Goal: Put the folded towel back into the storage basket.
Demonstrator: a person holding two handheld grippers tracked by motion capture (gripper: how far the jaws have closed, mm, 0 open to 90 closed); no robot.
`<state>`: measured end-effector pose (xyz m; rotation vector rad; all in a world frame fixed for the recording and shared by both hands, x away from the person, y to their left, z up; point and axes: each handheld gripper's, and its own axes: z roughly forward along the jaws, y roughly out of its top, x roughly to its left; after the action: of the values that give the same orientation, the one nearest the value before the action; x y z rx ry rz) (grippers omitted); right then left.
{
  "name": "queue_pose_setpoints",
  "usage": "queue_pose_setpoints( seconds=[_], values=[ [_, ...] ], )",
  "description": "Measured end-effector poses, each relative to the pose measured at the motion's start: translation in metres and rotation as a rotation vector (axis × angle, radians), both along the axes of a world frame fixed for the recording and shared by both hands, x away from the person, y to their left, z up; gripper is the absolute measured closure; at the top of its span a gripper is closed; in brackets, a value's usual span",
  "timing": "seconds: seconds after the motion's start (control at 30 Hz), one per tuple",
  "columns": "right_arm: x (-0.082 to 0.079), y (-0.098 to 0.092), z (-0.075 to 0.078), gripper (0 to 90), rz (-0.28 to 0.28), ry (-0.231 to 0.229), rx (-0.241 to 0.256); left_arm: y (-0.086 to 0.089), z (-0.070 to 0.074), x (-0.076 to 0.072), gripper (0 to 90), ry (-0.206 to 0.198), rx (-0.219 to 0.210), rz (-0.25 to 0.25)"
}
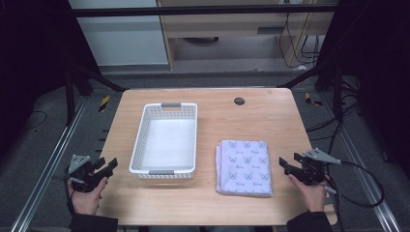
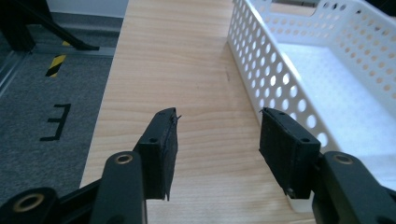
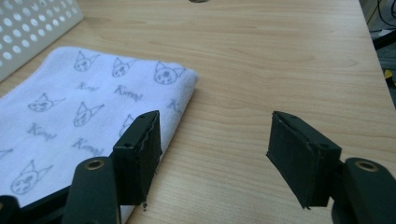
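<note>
Likely step: put the cloth (image 1: pixel 244 167) in the basket (image 1: pixel 139 145).
Cloth: folded flat, lower centre-right of the desk (image 1: pixel 241 113).
Basket: empty, just left of the cloth.
Left hand-held gripper (image 1: pixel 107 167): jaws spread, lower left.
Right hand-held gripper (image 1: pixel 284 165): jaws spread, just right of the cloth.
Tip: pinch all folded layers at the edge.

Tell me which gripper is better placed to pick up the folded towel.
The right gripper: it sits open just beside the folded towel. The left gripper is across the white basket from it.
</note>
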<state>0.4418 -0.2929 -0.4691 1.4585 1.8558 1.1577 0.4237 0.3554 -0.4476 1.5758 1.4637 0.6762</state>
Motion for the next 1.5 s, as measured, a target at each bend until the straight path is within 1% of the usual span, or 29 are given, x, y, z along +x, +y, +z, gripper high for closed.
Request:
queue_pose_setpoints(
  seconds=[0.1,0.13,0.2,0.3,0.33,0.37,0.4,0.43,0.47,0.5,0.53,0.6,0.73,0.77,0.8,0.83,0.87,0.9,0.93,0.97,1.03,1.07,1.1,1.17,1.2,1.27,1.33,1.47,1.5],
  values=[
    [-0.002,0.001,0.004,33.6,0.007,-0.006,0.009,-0.001,0.007,-0.003,47.3,-0.02,-0.012,-0.007],
    [-0.002,0.001,0.005,32.9,0.008,-0.005,0.016,-0.001,0.007,-0.003,47.4,-0.02,-0.012,-0.007],
    [-0.002,0.001,0.006,32.2,0.011,-0.009,0.018,-0.003,0.012,-0.005,47.4,-0.034,-0.029,-0.016],
    [-0.003,0.003,0.011,30.6,0.021,-0.017,0.048,-0.009,0.019,-0.007,46.6,-0.046,-0.038,-0.045],
    [-0.003,0.003,0.012,30.3,0.024,-0.022,0.052,-0.014,0.022,-0.008,46.1,-0.047,-0.038,-0.066],
    [-0.003,0.003,0.013,29.9,0.03,-0.023,0.054,-0.016,0.023,-0.009,45.7,-0.05,-0.038,-0.075],
    [-0.003,0.003,0.013,29.9,0.03,-0.023,0.054,-0.016,0.023,-0.009,45.3,-0.05,-0.038,-0.075],
    [-0.003,0.003,0.015,29.3,0.033,-0.028,0.052,-0.022,0.026,-0.01,44.5,-0.057,-0.042,-0.094],
    [-0.003,0.003,0.015,29.3,0.033,-0.028,0.052,-0.022,0.026,-0.01,44.0,-0.057,-0.042,-0.094],
    [-0.003,0.004,0.016,28.5,0.05,-0.027,0.05,-0.025,0.028,-0.011,43.7,-0.063,-0.042,-0.103],
    [-0.003,0.004,0.016,28.5,0.05,-0.027,0.05,-0.027,0.029,-0.012,43.7,-0.066,-0.044,-0.108],
    [-0.002,0.005,0.019,28.9,0.068,-0.032,0.029,-0.035,0.033,-0.012,42.8,-0.069,-0.038,-0.135],
    [-0.001,0.006,0.024,30.0,0.065,-0.044,0.02,-0.05,0.04,-0.012,41.9,-0.079,-0.023,-0.178],
    [-0.001,0.006,0.024,30.0,0.065,-0.044,0.02,-0.05,0.04,-0.012,41.4,-0.079,-0.023,-0.178],
    [-0.001,0.006,0.026,30.1,0.069,-0.044,0.022,-0.053,0.042,-0.011,41.4,-0.081,-0.021,-0.186],
    [0.0,0.004,0.03,30.4,0.072,-0.047,0.037,-0.061,0.045,-0.01,41.2,-0.085,-0.013,-0.201],
    [0.0,0.004,0.032,30.4,0.073,-0.049,0.036,-0.061,0.045,-0.01,41.1,-0.085,-0.013,-0.201],
    [0.001,0.003,0.035,31.2,0.071,-0.055,0.045,-0.069,0.049,-0.008,41.1,-0.089,-0.007,-0.216],
    [0.001,0.003,0.035,31.2,0.071,-0.055,0.045,-0.069,0.049,-0.008,41.0,-0.089,-0.007,-0.216],
    [0.002,0.002,0.039,33.4,0.076,-0.055,0.052,-0.079,0.052,-0.006,40.8,-0.087,-0.008,-0.238],
    [0.003,0.002,0.043,34.8,0.081,-0.049,0.046,-0.089,0.055,-0.003,40.7,-0.09,-0.01,-0.258],
    [0.003,0.002,0.043,34.8,0.081,-0.049,0.046,-0.089,0.055,-0.003,40.6,-0.09,-0.01,-0.258],
    [0.005,0.005,0.047,36.8,0.092,-0.052,0.04,-0.101,0.058,-0.001,40.6,-0.096,-0.004,-0.276],
    [0.006,0.008,0.051,38.0,0.106,-0.052,0.051,-0.112,0.061,0.0,40.5,-0.101,-0.005,-0.296],
    [0.006,0.008,0.051,38.0,0.106,-0.052,0.051,-0.112,0.061,0.0,40.5,-0.101,-0.005,-0.296],
    [0.007,0.012,0.054,38.7,0.121,-0.051,0.065,-0.125,0.064,0.001,40.4,-0.11,0.005,-0.318],
    [0.01,0.015,0.057,38.6,0.127,-0.053,0.065,-0.14,0.066,0.002,40.5,-0.116,0.01,-0.342],
    [0.013,0.019,0.06,39.0,0.128,-0.052,0.063,-0.161,0.067,0.005,41.0,-0.118,0.013,-0.378],
    [0.014,0.019,0.061,39.0,0.13,-0.054,0.06,-0.161,0.067,0.005,41.2,-0.118,0.013,-0.378]
  ],
)
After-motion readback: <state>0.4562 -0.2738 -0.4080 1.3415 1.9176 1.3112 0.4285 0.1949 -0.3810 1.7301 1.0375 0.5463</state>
